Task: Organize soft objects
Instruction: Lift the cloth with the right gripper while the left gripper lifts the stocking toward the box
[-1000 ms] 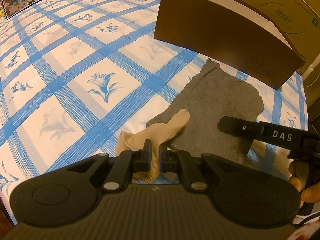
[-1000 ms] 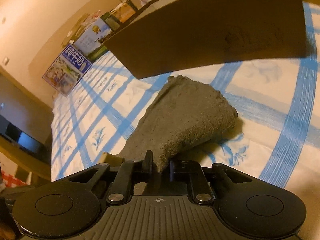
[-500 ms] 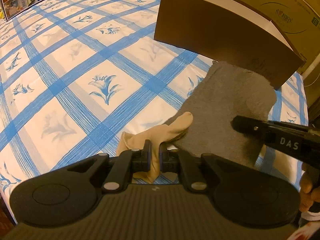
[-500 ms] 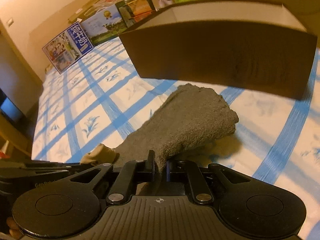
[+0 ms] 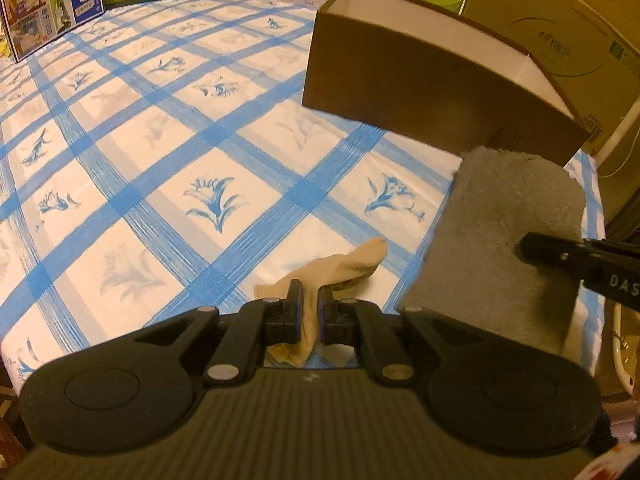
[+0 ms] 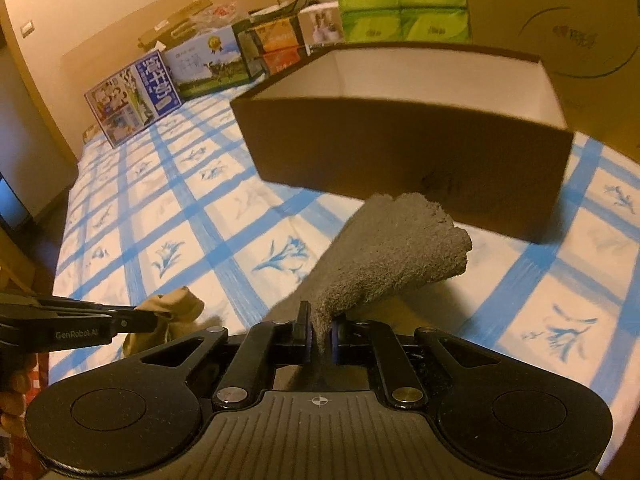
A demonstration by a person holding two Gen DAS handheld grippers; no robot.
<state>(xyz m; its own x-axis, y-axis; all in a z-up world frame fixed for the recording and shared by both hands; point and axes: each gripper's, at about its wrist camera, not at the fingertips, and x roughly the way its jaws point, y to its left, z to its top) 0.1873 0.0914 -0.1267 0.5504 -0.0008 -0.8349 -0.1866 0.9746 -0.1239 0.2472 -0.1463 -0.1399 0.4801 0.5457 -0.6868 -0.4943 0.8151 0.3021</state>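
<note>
Right wrist view: over my blue-checked floral bedspread (image 6: 192,216), my right gripper (image 6: 318,330) has just tightened on a fuzzy grey cloth (image 6: 384,256), my left gripper (image 5: 308,312) pinching a limp beige stocking (image 5: 344,268) before a brown cardboard box (image 6: 400,152).

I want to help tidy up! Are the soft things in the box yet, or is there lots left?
Nothing shows in the brown box yet. The right gripper pinches the grey towel, lifted near the box; the left gripper pinches the beige stocking. Both remain to go in.
</note>
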